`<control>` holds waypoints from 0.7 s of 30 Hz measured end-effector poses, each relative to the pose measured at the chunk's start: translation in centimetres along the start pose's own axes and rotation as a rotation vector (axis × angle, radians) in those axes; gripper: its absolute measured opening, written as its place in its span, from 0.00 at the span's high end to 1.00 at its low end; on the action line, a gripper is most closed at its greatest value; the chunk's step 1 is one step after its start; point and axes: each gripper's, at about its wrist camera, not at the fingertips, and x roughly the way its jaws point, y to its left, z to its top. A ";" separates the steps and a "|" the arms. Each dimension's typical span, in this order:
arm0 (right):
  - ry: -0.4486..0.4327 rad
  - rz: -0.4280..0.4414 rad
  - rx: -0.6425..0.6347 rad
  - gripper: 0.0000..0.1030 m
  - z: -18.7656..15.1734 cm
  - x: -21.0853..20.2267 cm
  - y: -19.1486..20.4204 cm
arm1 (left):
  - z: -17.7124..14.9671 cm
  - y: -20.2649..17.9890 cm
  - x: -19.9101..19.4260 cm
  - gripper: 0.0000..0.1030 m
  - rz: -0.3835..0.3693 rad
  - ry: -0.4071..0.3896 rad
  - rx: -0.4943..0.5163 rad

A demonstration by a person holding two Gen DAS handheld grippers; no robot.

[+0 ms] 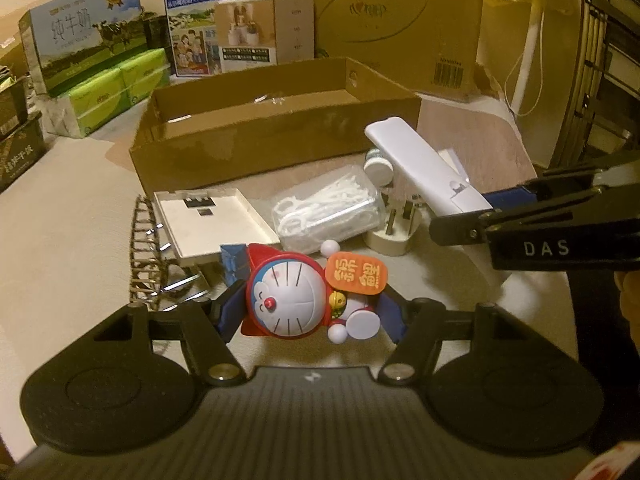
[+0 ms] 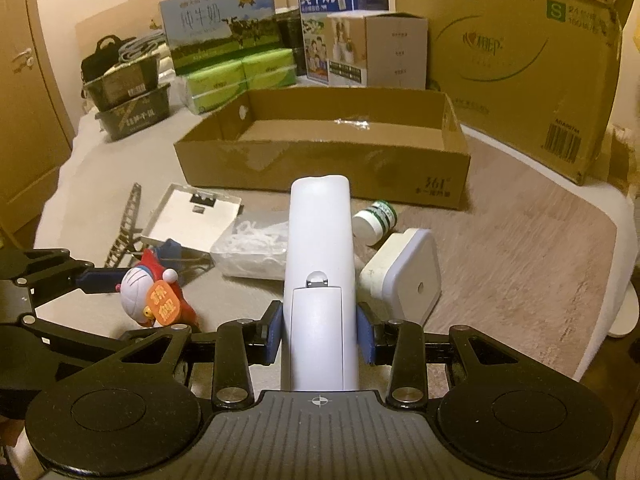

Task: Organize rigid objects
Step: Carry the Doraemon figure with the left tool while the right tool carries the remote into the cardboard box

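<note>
Glossy round toy (image 1: 294, 294) clamped in left fingers (image 1: 230, 304); right fingers (image 2: 366, 334) pinch smooth white remote (image 2: 320, 280)

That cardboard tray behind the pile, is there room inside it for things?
Yes: the cardboard tray floor looks bare apart from a scrap of clear tape. The brown mat right of the white plug is free too. It is crowded around the floss-pick box.
</note>
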 end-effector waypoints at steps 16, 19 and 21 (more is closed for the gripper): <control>-0.069 0.007 0.026 0.63 4.5 -1.4 -1.5 | 6.4 2.6 -0.9 0.37 0.060 -0.060 -0.061; -0.074 0.008 0.035 0.62 6.2 -0.9 -2.3 | 8.2 3.5 -0.5 0.37 0.068 -0.069 -0.071; -0.076 0.007 0.042 0.62 7.3 -0.5 -2.8 | 9.2 3.9 -0.1 0.37 0.073 -0.073 -0.073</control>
